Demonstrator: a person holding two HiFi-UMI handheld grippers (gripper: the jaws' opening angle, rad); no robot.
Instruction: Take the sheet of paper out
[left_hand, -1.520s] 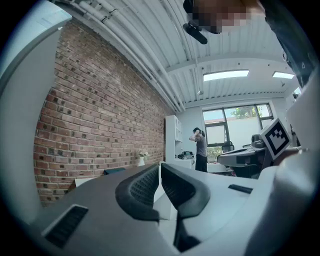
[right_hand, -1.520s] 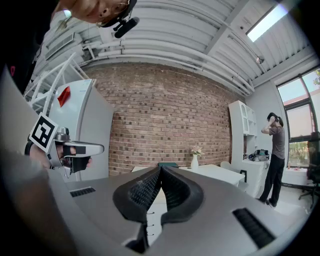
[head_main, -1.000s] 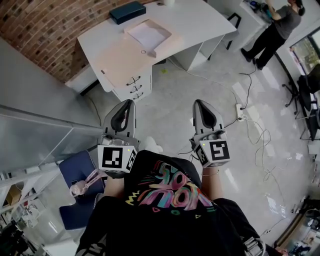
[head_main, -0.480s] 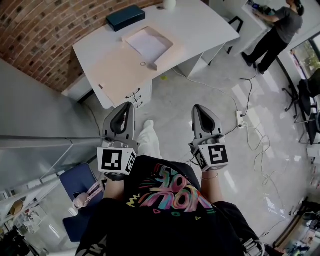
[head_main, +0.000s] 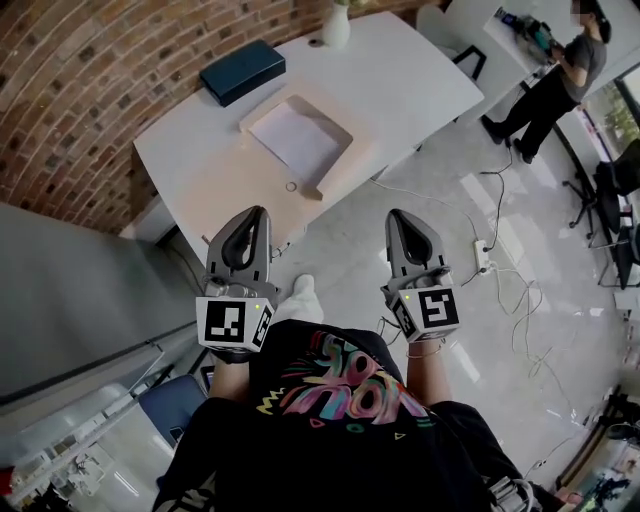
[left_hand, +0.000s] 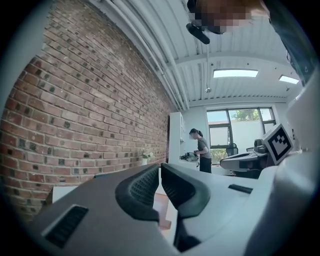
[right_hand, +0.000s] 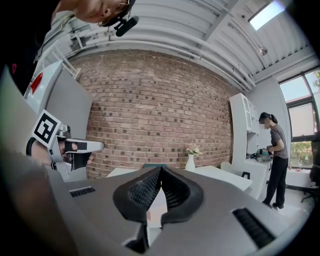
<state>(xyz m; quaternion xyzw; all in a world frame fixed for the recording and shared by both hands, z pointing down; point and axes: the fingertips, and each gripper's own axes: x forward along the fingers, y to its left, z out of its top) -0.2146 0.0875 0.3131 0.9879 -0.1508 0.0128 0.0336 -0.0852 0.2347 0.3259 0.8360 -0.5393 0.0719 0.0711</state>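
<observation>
- While the head view has both grippers out front, left gripper (head_main: 261, 211) and right gripper (head_main: 394, 214), neither's near the sheet of paper (head_main: 298, 137) yet, right? It's lying in that shallow tray (head_main: 337, 163) on the white table (head_main: 420, 70), well apart from them, with a dark blue box (head_main: 241, 71) beyond it.
- Yep, looks like the approach step. Left gripper view: left gripper (left_hand: 159, 168) jaws pressed together, nothing between. Right gripper view: right gripper (right_hand: 160, 171) same, closed on nothing.
- So next?
- Guessing they get to the table, spread one pair of jaws, and come in low over the tray wall to pinch a paper edge.
</observation>
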